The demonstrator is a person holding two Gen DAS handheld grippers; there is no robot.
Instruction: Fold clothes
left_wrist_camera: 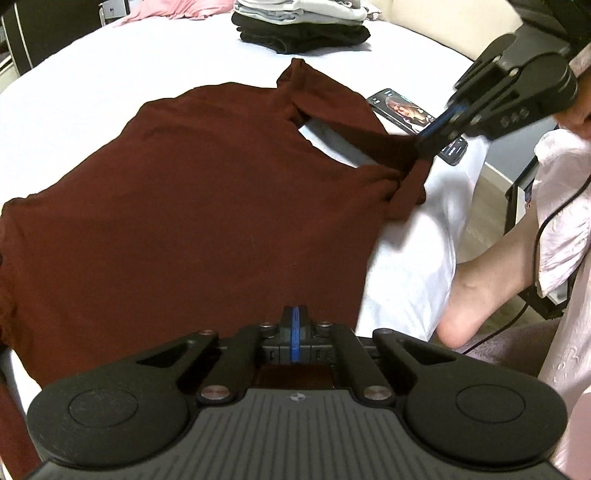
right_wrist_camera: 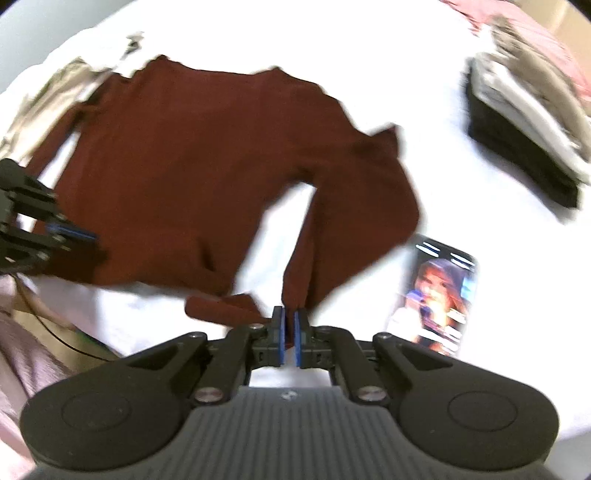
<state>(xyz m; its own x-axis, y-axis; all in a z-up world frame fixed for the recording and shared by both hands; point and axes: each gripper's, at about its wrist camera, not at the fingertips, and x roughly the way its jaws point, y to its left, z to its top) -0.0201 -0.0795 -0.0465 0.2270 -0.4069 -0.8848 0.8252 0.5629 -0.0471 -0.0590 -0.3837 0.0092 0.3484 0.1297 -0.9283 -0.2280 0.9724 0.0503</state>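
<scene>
A: Left side first. What's cut off?
B: Left wrist view: the maroon top (left_wrist_camera: 192, 206) lies flat on the white bed (left_wrist_camera: 92, 74), and its left sleeve runs out of frame at the edge. The left claw (left_wrist_camera: 294, 334) is pressed together at the near hem; whether fabric sits between the pads is hidden by the claw body.
A: Right side?
B: The right claw (right_wrist_camera: 290, 332) is pinching the cuff of the other sleeve, pulled taut toward the camera. That view is motion-blurred, so fold lines are hard to read.
A: Edges, room?
B: The bed edge drops off just right of the top. There's bare sheet between the top and the stack.
A: Counts?
B: One maroon top, one stack of folded clothes (left_wrist_camera: 303, 26) at the far side, one phone (right_wrist_camera: 439, 299) with its screen lit beside the right sleeve, and two claws.
</scene>
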